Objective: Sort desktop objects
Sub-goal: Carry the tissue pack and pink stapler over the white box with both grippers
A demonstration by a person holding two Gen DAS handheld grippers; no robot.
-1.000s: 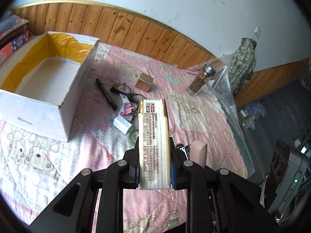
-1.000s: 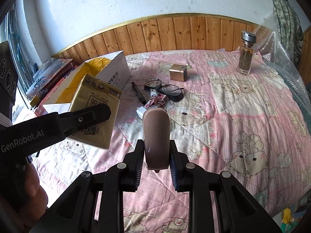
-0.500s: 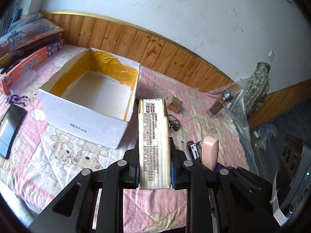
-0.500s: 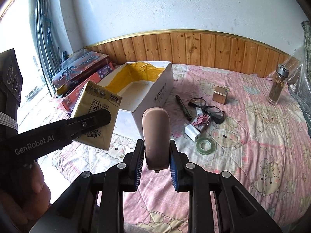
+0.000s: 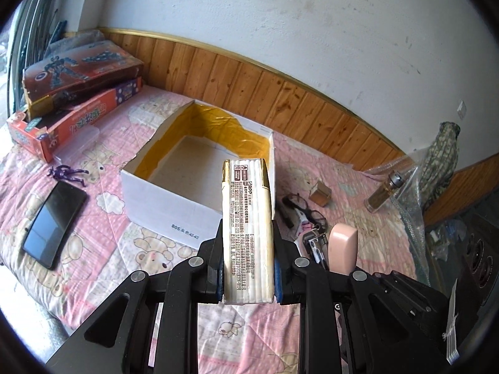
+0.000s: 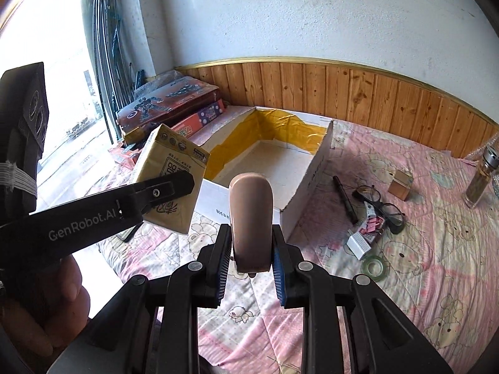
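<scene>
Tissue packs like the one (image 5: 246, 230) clamped between the left tongs (image 5: 248, 243) are light and soft, so in the left wrist view the jaws press its broad faces near the lower end, and I judge that grip sound as long as the squeeze is not so hard that the wrapper buckles. The pack stands upright in the tongs, its top edge in line with the near right part of the open cardboard box (image 5: 174, 193), which rests on the pink bedspread (image 5: 93, 243); the box looks empty. A phone (image 5: 54, 215) lies left of the box, glasses (image 5: 304, 212) and a small brown cube (image 5: 320, 192) to its right. In the right wrist view, the right tongs (image 6: 252, 243) are closed on a smooth pinkish-brown case (image 6: 251, 218) with a rounded end, held by its lower part and pointing toward the box (image 6: 308, 184); it looks rigid and slick, so it may slip if the grip loosens. Left of it, the other tongs carry the pack (image 6: 171, 177) in the air, beside the box's near left corner. A pen (image 6: 344, 198), a tape roll (image 6: 375, 265) and a bottle (image 6: 478, 180) lie on the bed to the right.
</scene>
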